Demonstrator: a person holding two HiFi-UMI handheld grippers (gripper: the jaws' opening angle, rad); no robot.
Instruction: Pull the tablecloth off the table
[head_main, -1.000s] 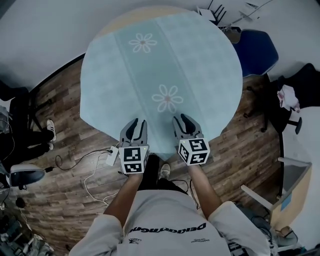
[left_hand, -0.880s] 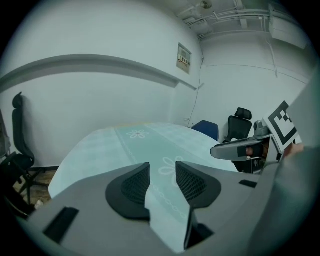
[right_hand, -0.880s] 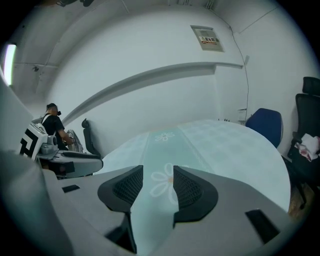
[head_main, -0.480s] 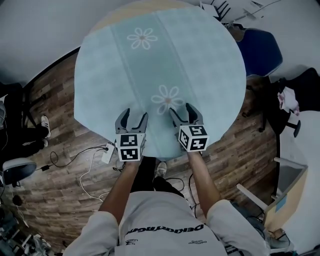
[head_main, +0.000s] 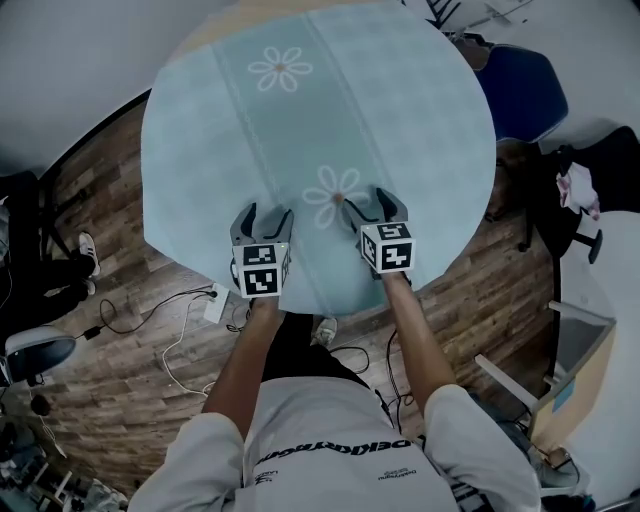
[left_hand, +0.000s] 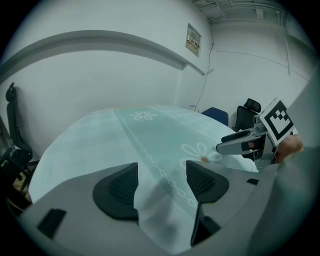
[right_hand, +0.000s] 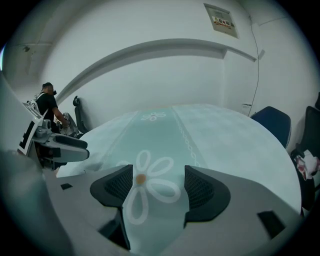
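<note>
Left gripper (head_main: 265, 218): over the near part of the cloth, at about 7 o'clock from the counter's centre. Its fingers are opening and stand wide apart. In the left gripper view (left_hand: 161, 177) cloth shows between the pads, but neither pad presses on it, so nothing is held.

Tablecloth (head_main: 320, 120): pale blue and spread flat over the round counter (head_main: 215, 25). One corner hangs off at 6 o'clock. A strip of bare wood shows at the 11 o'clock rim.

Right gripper (head_main: 367, 205): at about 5 o'clock from centre, just past the near daisy print (head_main: 335, 195). Its fingers are also opening and wide. In the right gripper view (right_hand: 152, 182) the daisy lies between the pads and is not pinched.

Change, last second: both grippers were at the 6 o'clock edge with their fingers much narrower. They have since moved inward toward 12 o'clock and spread. The cloth looks to lie as it did.

Meaning for the task: my judgement is that no pull has begun and the cloth is wholly on the counter. The open fingers over flat cloth look like the set-up for a pinch. Flat fabric gives little to bite on, so a grip here may slip.
</note>
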